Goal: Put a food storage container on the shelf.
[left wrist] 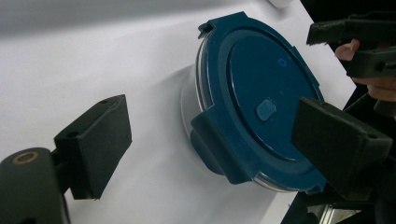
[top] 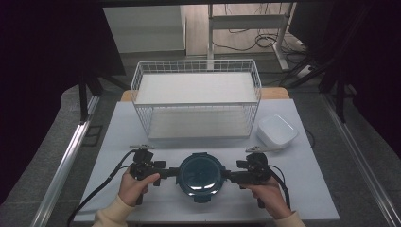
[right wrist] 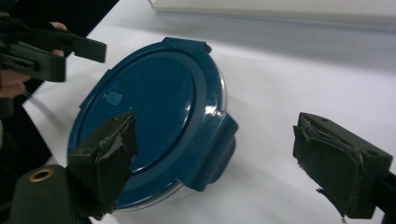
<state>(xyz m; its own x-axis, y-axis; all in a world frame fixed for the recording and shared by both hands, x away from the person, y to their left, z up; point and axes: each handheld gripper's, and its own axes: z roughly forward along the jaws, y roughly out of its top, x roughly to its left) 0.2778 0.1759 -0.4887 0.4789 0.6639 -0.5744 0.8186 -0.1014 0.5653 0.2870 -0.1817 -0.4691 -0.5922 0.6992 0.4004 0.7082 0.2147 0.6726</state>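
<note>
A round clear container with a dark blue clip-on lid [top: 200, 176] [left wrist: 261, 84] [right wrist: 149, 107] sits on the white table near its front edge. My left gripper [top: 171, 173] [left wrist: 212, 135] is open at the container's left side. One lid latch lies in the gap between its jaws and neither pad touches it. My right gripper [top: 229, 177] [right wrist: 224, 154] is open at the container's right side. The opposite latch lies between its jaws, and neither pad presses on it. A hand holds each gripper from the front of the table.
A white wire basket [top: 196, 99] stands behind the container at the middle of the table. A white square tub [top: 277, 131] sits to the right of the basket. The table's front edge is close under the hands.
</note>
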